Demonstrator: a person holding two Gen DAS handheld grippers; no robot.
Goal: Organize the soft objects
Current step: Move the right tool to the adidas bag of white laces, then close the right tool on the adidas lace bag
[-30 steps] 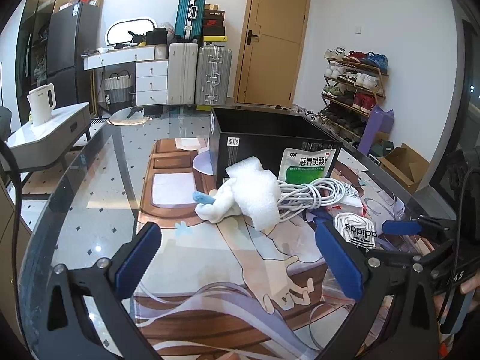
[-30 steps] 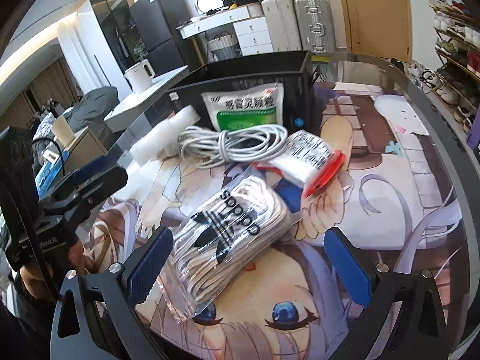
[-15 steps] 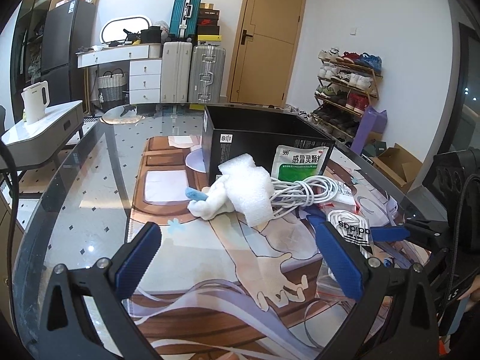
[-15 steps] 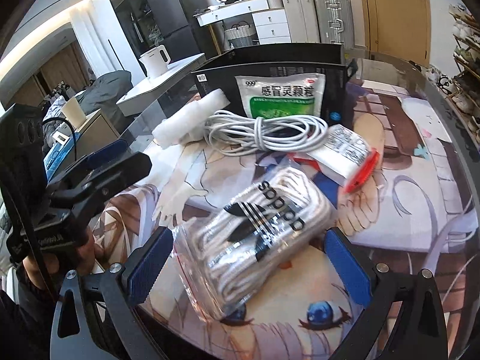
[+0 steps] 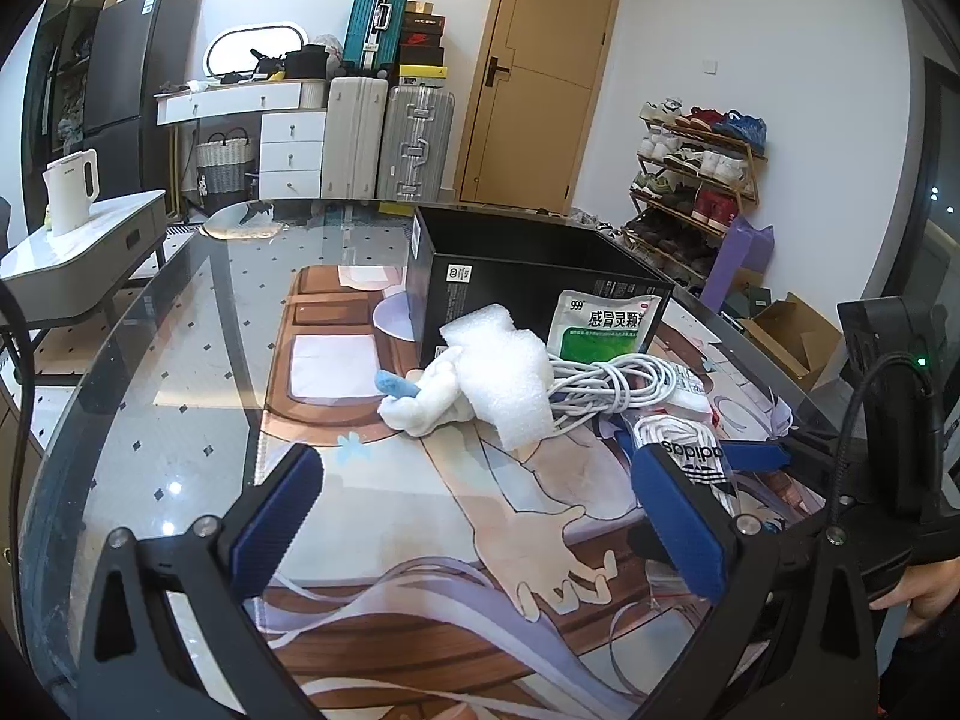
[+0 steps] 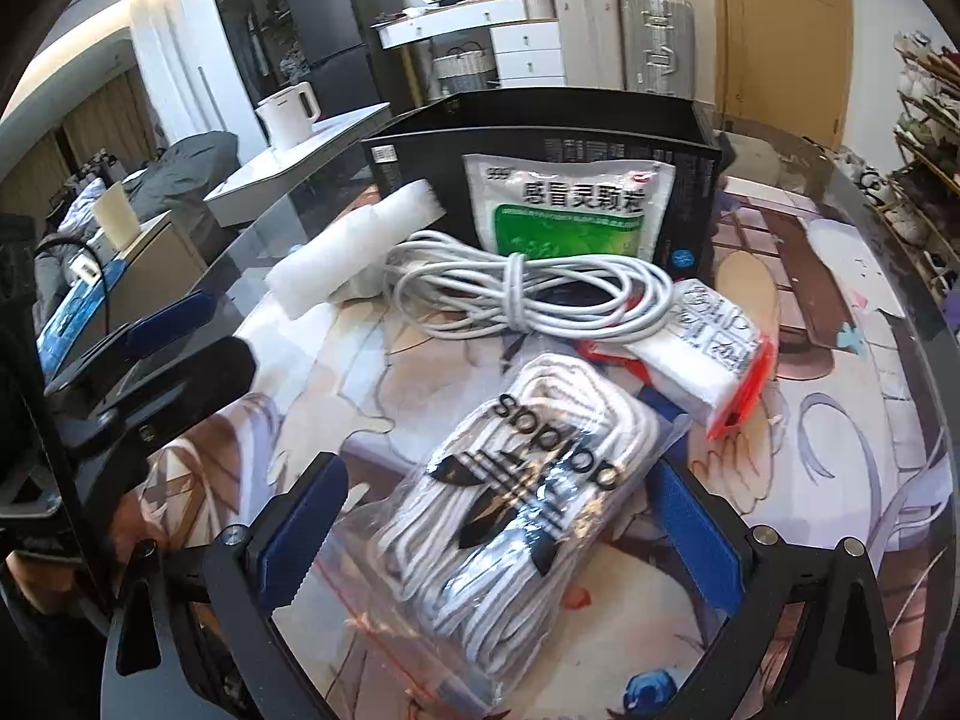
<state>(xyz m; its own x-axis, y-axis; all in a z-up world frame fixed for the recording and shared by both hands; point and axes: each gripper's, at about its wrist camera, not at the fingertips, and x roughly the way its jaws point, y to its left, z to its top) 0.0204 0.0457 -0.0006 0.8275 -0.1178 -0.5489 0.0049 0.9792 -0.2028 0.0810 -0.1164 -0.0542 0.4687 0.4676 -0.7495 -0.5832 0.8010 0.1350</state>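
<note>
right tongs (image 6: 498,534) wide open astride bagged adidas socks (image 6: 516,516), not gripping, left tongs (image 5: 480,528) open, empty, above desk (image 5: 180,420)

A clear bag of white socks (image 6: 516,510) with a black logo is lying tilted on the printed mat. Beyond it, a coiled white cable (image 6: 528,294) is resting beside a white foam sheet (image 5: 504,372), which is draping over a white plush toy (image 5: 420,402). A green-and-white sachet (image 6: 570,204) is leaning against the black box (image 5: 528,276).
</note>
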